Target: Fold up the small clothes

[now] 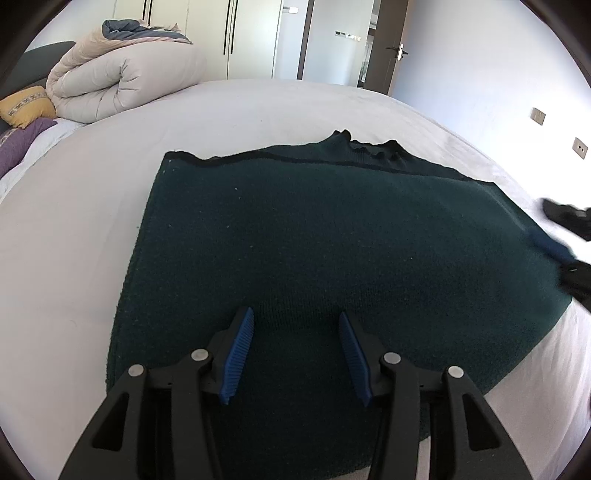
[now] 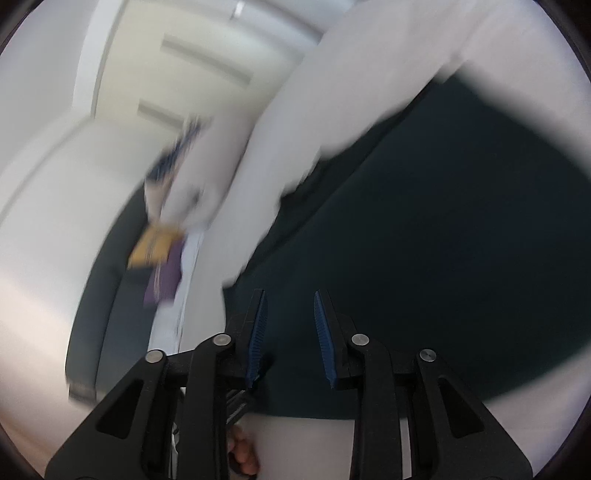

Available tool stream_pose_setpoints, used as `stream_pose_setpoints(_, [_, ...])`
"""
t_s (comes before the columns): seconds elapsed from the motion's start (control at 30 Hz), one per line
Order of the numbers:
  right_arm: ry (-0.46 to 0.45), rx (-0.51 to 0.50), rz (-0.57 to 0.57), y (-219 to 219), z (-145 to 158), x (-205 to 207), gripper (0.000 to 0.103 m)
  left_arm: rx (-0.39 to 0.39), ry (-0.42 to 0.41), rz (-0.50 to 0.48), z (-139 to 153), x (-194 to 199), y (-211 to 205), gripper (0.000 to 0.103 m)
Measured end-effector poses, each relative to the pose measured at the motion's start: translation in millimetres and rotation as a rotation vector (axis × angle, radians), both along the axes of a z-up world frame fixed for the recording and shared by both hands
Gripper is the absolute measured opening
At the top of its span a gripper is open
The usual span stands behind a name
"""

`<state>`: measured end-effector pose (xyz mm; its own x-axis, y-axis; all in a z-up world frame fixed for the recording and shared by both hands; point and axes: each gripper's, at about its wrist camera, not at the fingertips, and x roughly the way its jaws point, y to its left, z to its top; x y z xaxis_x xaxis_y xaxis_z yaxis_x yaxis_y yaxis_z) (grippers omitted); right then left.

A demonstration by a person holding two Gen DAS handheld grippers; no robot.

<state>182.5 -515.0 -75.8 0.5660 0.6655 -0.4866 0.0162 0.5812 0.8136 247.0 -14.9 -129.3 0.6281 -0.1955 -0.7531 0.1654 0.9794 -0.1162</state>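
Note:
A dark green knitted sweater (image 1: 332,229) lies spread flat on the white bed (image 1: 74,221), its collar at the far edge. My left gripper (image 1: 295,313) hovers over the sweater's near part, open, with nothing pinched between its blue pads. In the blurred right wrist view my right gripper (image 2: 290,293) stands open with a narrow gap, over the same sweater (image 2: 443,240) near its edge. Nothing is caught between its pads. In the left wrist view the right tool shows blurred at the sweater's right edge, with one blue pad (image 1: 550,245) on the fabric's border.
A rolled beige duvet (image 1: 122,81) sits at the bed's far left, with a yellow cushion (image 1: 26,105) and a purple one (image 1: 18,144) beside it. White wardrobes (image 1: 229,33) and a door (image 1: 391,44) stand behind. A person's fingers (image 2: 240,454) show under the right tool.

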Motion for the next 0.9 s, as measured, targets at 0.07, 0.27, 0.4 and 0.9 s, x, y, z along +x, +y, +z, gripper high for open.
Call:
stream_pose_setpoints(0.07, [0.047, -0.017, 0.068, 35.2, -16.3, 17.1, 0.027, 0.008, -0.002, 0.000, -0.6, -0.6, -0.7, 0.051])
stream_pose_setpoints(0.27, [0.072, 0.029, 0.111, 51.2, -55.8, 40.0, 0.026, -0.009, 0.001, -0.004, -3.0, 0.1, 1.8, 0.051])
stream_pose_setpoints(0.4, [0.042, 0.029, 0.004, 10.7, -64.7, 39.0, 0.024, 0.002, -0.002, -0.003, -3.0, -0.4, 1.1, 0.051])
stream_pose_setpoints(0.9, [-0.002, 0.000, -0.304, -105.9, -19.2, 4.1, 0.027, -0.065, -0.037, 0.053, 48.8, 3.7, 13.0, 0.049])
